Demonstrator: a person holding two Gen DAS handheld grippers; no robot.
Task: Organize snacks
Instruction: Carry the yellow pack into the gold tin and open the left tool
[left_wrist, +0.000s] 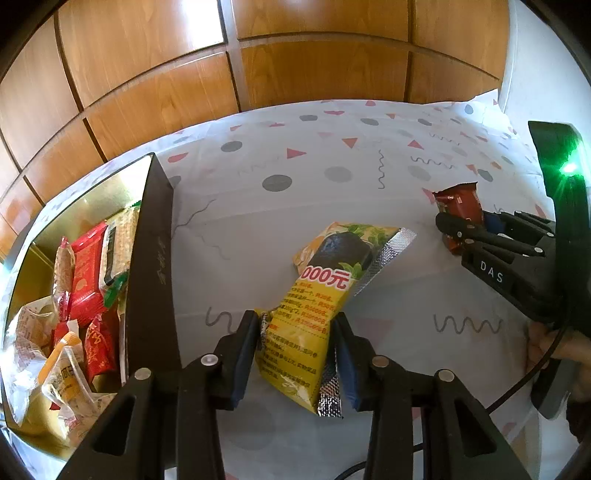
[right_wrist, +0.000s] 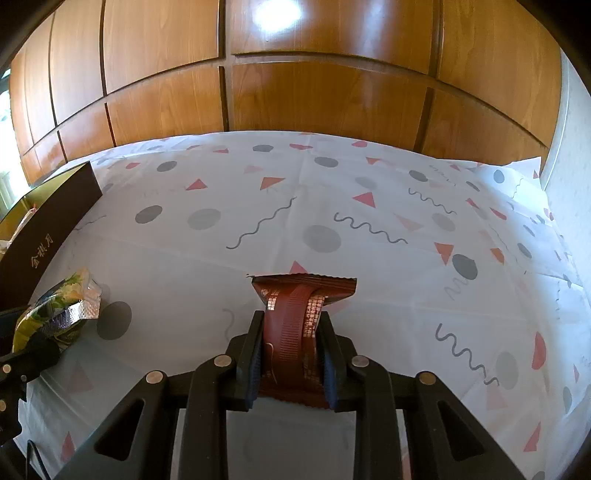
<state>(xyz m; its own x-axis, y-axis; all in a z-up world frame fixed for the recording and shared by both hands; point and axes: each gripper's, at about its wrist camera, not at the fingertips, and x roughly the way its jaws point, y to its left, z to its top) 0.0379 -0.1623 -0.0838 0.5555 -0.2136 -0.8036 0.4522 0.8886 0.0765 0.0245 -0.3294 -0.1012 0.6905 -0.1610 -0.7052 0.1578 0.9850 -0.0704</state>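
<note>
Two grippers are at work over a table (right_wrist: 258, 258) covered in a white cloth printed with grey dots, red triangles and squiggles. Far left: a dark box (left_wrist: 151, 258) with a gold lining stands on the cloth, its long black wall facing the free area. Inside lie several packets (left_wrist: 86, 273), red, cream and orange ones, piled loosely; exact count not readable. That wall stands between the box interior and the left gripper (left_wrist: 297, 354), just beside its left finger. Left gripper: jaws closed on a yellow snack packet (left_wrist: 306, 306) with silver foil edges, pads pressing its lower half, upper half sticking out forward and tilted right. Whether the packet's far end touches the cloth, I cannot tell. Centre: open cloth, nothing lying on it. Right: right gripper (right_wrist: 293, 354), jaws clamped on a brown-red wrapper (right_wrist: 291, 332), which stands on edge between the pads with its serrated end pointing away. A hand (left_wrist: 554, 347) and a black cable show below it. Behind the table: wooden panelled doors (right_wrist: 314, 92), white wall at far right.
</note>
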